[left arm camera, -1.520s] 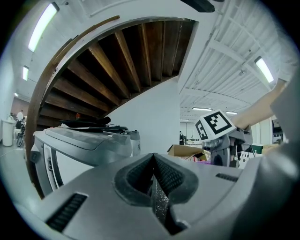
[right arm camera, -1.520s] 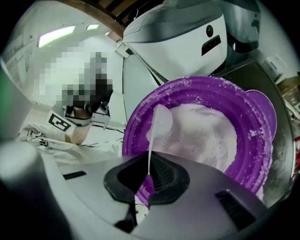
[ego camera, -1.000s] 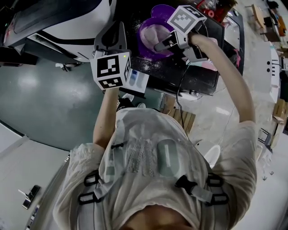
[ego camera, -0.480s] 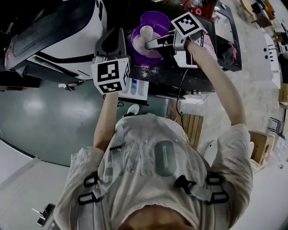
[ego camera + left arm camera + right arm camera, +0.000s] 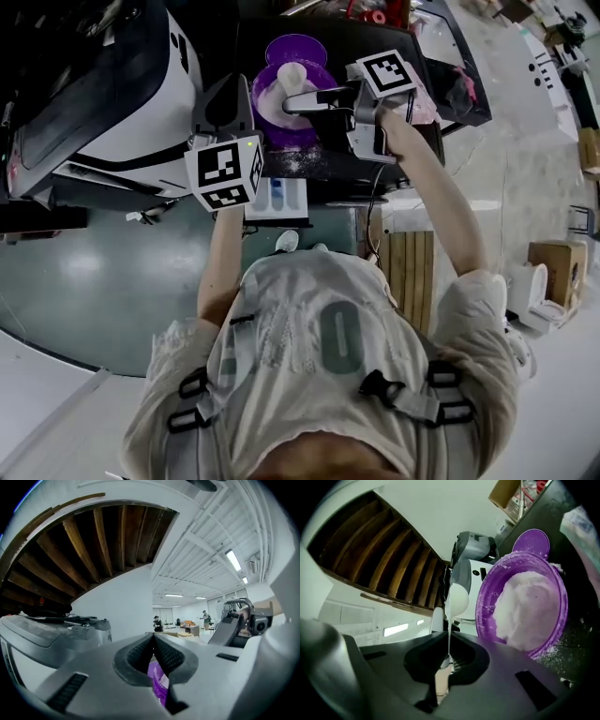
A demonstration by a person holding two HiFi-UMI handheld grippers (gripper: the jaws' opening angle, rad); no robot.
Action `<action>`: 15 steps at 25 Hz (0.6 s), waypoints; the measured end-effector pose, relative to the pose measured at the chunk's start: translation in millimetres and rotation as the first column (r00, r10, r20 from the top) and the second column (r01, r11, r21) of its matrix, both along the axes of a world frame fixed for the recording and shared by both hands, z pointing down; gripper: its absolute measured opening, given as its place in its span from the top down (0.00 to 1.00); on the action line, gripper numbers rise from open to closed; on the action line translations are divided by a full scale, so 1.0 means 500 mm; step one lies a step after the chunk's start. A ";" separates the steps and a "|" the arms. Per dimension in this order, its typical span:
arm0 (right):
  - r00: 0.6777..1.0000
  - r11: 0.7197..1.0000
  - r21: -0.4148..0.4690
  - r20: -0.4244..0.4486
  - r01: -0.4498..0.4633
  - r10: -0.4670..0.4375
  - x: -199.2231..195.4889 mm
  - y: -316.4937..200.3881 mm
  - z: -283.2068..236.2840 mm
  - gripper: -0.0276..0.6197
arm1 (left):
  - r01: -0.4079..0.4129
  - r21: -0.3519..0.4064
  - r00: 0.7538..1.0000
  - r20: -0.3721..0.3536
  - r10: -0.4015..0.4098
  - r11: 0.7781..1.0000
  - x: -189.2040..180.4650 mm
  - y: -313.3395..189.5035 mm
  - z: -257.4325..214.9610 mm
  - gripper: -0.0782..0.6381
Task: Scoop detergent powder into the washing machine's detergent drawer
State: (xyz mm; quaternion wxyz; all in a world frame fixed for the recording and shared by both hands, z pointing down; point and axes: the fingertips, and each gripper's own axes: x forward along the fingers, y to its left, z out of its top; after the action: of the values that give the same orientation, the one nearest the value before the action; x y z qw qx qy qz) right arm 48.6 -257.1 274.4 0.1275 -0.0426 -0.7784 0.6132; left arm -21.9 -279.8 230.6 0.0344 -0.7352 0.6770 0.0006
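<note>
A purple bowl [image 5: 269, 120] of white detergent powder [image 5: 529, 604] stands on a black table [image 5: 422, 141], with its purple lid [image 5: 296, 47] lying just behind. My right gripper [image 5: 298, 98] is shut on the thin handle of a white scoop [image 5: 289, 75], which it holds over the bowl; the scoop [image 5: 457, 599] shows edge-on beside the bowl [image 5: 560, 620]. My left gripper [image 5: 232, 91] sits at the bowl's left rim, jaws shut, with purple plastic [image 5: 158, 686] showing between them. The white detergent drawer [image 5: 278, 195] juts out below the table's front edge.
The white and black washing machine [image 5: 112, 103] fills the left. Spilled powder [image 5: 300, 161] dusts the table in front of the bowl. A wooden pallet [image 5: 408, 262] and a cardboard box [image 5: 553, 258] sit on the floor to the right. Red items [image 5: 375, 11] lie at the table's back.
The scoop, down in the bowl a second ago, now shows raised above the powder. The left gripper has stayed at the bowl's rim. The head view has shifted.
</note>
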 end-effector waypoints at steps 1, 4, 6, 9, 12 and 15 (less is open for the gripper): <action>1.000 1.000 -0.013 0.019 -0.022 0.023 0.005 0.004 0.001 0.95 | -0.009 -0.002 1.000 -0.001 0.009 1.000 0.003 0.003 0.003 0.86; 0.995 0.996 -0.053 0.062 -0.075 0.079 0.015 0.018 0.008 0.95 | -0.037 -0.015 0.999 -0.001 0.037 0.999 0.012 0.008 0.012 0.86; 0.991 0.992 -0.073 0.089 -0.098 0.104 0.017 0.027 0.008 0.95 | -0.053 -0.020 0.999 0.001 0.053 0.998 0.014 0.008 0.015 0.86; 0.981 0.987 -0.092 0.134 -0.132 0.143 0.019 0.046 0.002 0.95 | -0.077 -0.031 0.997 0.002 0.077 0.997 0.015 0.016 0.024 0.86; 0.967 0.979 -0.105 0.166 -0.177 0.193 0.021 0.060 0.005 0.95 | -0.108 -0.046 0.994 0.002 0.108 0.993 0.015 0.024 0.039 0.86; 0.954 0.968 -0.124 0.184 -0.218 0.238 0.027 0.075 0.020 0.95 | -0.135 -0.065 0.991 0.004 0.136 0.989 0.016 0.033 0.058 0.86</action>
State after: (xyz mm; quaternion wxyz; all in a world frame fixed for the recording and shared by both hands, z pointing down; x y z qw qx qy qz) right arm 61.9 -219.6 284.5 -0.0243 -0.0193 -0.7545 0.6556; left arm -13.9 -263.3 259.5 0.0133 -0.7802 0.6250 -0.0220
